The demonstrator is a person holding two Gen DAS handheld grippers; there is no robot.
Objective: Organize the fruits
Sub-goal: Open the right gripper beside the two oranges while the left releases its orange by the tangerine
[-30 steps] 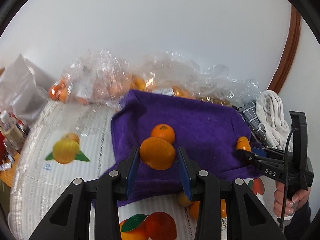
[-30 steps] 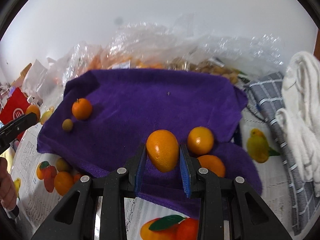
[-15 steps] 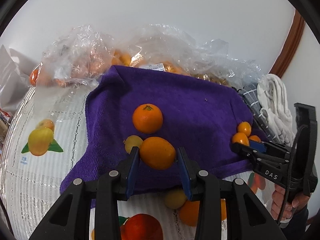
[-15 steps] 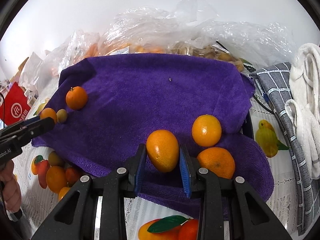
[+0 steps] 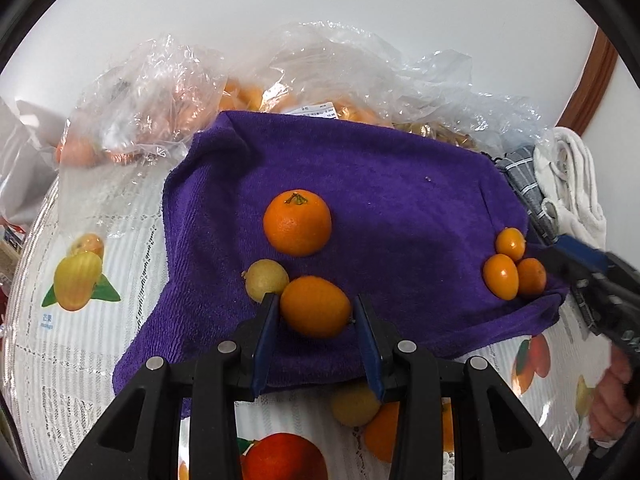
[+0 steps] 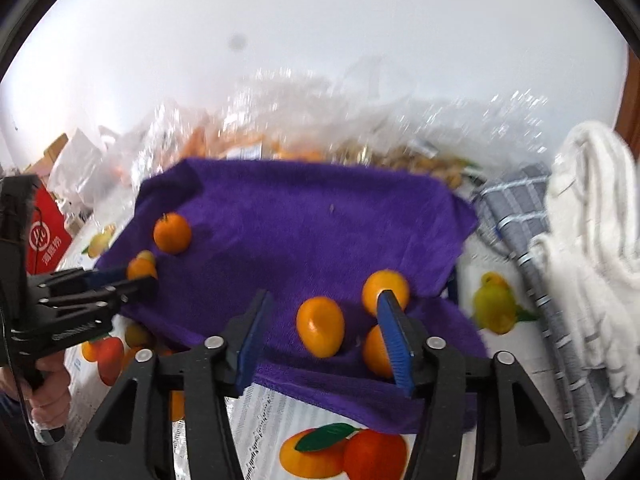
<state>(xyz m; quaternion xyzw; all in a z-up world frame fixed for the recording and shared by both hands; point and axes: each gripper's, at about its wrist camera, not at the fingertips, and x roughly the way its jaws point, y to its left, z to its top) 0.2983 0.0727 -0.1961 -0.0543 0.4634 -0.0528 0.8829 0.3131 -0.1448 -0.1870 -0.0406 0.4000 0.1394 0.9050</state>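
A purple towel (image 5: 400, 200) is spread on the table. My left gripper (image 5: 316, 302) is shut on an oval orange (image 5: 316, 312), low over the towel's near left part. Just beyond it are a round tangerine (image 5: 297, 222) and a small yellow fruit (image 5: 266, 280). My right gripper (image 6: 324, 300) has its jaws opening. Between them a second oval orange (image 6: 320, 332) lies on the towel (image 6: 300, 220), touching neither pad. Two more oranges (image 6: 386, 288) sit beside it at the right pad (image 6: 394, 332). The left wrist view shows this group of three (image 5: 500, 276) at the towel's right edge.
Clear plastic bags (image 5: 160, 96) of orange fruit lie behind the towel. A white cloth (image 6: 592, 220) and a grey checked cloth (image 6: 516, 216) sit to the right. More loose fruit (image 5: 354, 404) lies on the fruit-printed tablecloth (image 5: 80, 280) at the towel's near edge. A red packet (image 6: 44, 236) stands far left.
The right jaws have spread and let go of their oval orange, which now rests on the towel by two others; that gripper rose. The left gripper sank toward the tangerine, still holding its orange.
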